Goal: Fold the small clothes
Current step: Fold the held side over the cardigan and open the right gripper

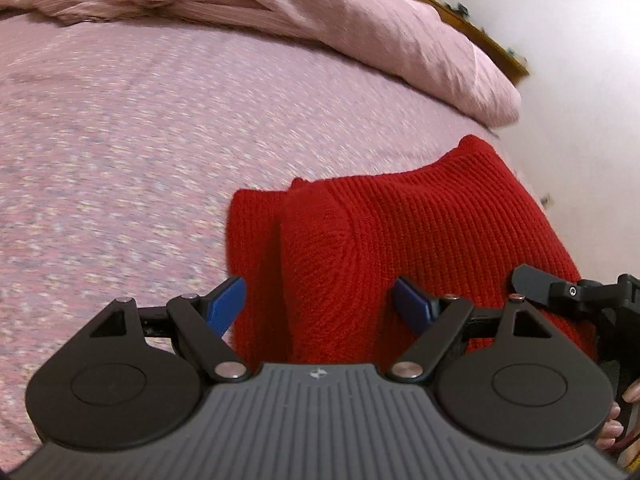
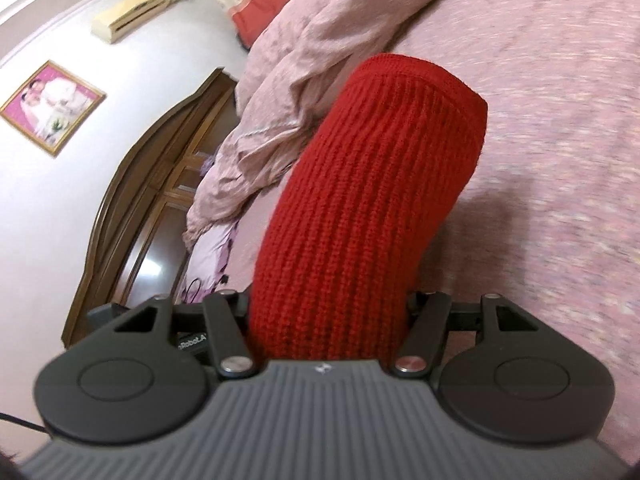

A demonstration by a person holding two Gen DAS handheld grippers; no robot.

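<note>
A red knitted garment [image 1: 400, 240] lies folded in layers on the pink bedspread [image 1: 140, 140], at the bed's right side. My left gripper [image 1: 320, 306] is open, its blue fingertips [image 1: 226, 304] spread either side of the garment's near edge. In the right wrist view the same red knit [image 2: 360, 200] rises up from between the jaws and hides the fingers. My right gripper [image 2: 328, 320] is shut on the red garment and holds a fold of it lifted above the bed [image 2: 560, 160]. The right gripper also shows at the left wrist view's right edge [image 1: 560, 292].
A crumpled pink duvet [image 1: 320, 8] lies along the head of the bed. A wooden headboard [image 2: 140, 200] stands behind it, against a white wall [image 1: 580, 80] with a framed picture [image 2: 52, 106]. A patterned pillow [image 2: 208, 256] lies under the duvet.
</note>
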